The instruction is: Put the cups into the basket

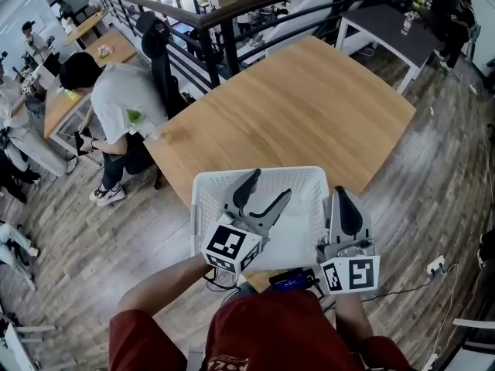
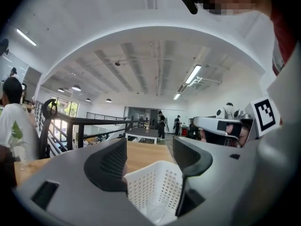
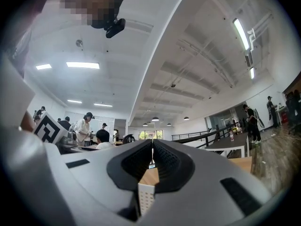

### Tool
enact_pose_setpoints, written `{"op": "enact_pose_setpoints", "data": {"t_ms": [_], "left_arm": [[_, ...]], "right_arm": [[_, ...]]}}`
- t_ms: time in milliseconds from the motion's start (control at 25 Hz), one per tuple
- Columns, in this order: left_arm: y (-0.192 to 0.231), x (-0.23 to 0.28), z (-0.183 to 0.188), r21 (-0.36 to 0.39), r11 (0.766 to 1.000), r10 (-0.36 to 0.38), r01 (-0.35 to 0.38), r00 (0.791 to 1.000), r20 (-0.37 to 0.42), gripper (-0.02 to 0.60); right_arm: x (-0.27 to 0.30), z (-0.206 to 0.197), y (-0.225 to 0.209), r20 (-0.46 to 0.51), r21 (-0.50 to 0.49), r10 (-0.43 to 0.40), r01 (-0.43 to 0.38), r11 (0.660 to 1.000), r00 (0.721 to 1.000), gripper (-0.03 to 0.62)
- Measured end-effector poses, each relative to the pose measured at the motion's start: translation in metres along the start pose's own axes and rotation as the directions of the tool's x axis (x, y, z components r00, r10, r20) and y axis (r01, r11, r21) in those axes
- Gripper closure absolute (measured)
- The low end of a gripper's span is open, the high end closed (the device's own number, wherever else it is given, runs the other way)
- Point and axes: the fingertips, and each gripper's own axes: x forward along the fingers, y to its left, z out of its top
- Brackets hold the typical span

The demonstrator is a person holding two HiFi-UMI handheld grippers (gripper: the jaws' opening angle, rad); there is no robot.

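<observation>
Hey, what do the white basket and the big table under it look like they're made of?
The basket looks like moulded plastic, matte white, with thin walls pierced by regular rows of small holes. The table top looks like wood or a wood-look laminate, light tan and smooth, with long grain lines; which of the two cannot be told.

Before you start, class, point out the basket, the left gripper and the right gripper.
basket [image 1: 298, 171], head view, far rim.
left gripper [image 1: 269, 190], head view, midway between its parted tips.
right gripper [image 1: 340, 193], head view, at its closed tips.
</observation>
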Motion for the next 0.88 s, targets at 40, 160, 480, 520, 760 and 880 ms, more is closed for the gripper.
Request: {"op": "enact_pose_setpoints", "data": {"t_ms": [40, 160, 480, 520, 760, 880], "left_arm": [[0.003, -0.003, 0.003, -0.020, 1.000, 0.018, -0.018, 1.000, 0.007, 0.270], [0.013, -0.012, 0.010, -0.072, 0.994, 0.079, -0.077, 0.997, 0.021, 0.270], [0.046, -0.035, 0.019, -0.136, 0.969, 0.209, -0.204, 0.978, 0.020, 0.270], [0.048, -0.037, 0.019, -0.136, 0.967, 0.221, -0.217, 0.975, 0.016, 0.272], [0.065, -0.058, 0.022, -0.118, 0.941, 0.321, -0.318, 0.947, 0.006, 0.288], [0.071, -0.069, 0.026, -0.114, 0.920, 0.380, -0.376, 0.925, 0.012, 0.298]], "right_arm": [[0.001, 0.000, 0.001, 0.000, 0.001, 0.005, -0.005, 1.000, 1.000, 0.583], [0.004, 0.002, 0.006, 0.001, 0.000, 0.019, -0.019, 1.000, 1.000, 0.583], [0.009, 0.002, 0.017, -0.004, -0.003, 0.055, -0.055, 0.998, 0.998, 0.583], [0.009, 0.002, 0.018, -0.003, -0.004, 0.058, -0.058, 0.998, 0.998, 0.583], [0.015, 0.002, 0.031, -0.004, -0.006, 0.084, -0.084, 0.996, 0.996, 0.583], [0.017, 0.002, 0.037, -0.004, -0.003, 0.095, -0.095, 0.995, 0.995, 0.583]]}}
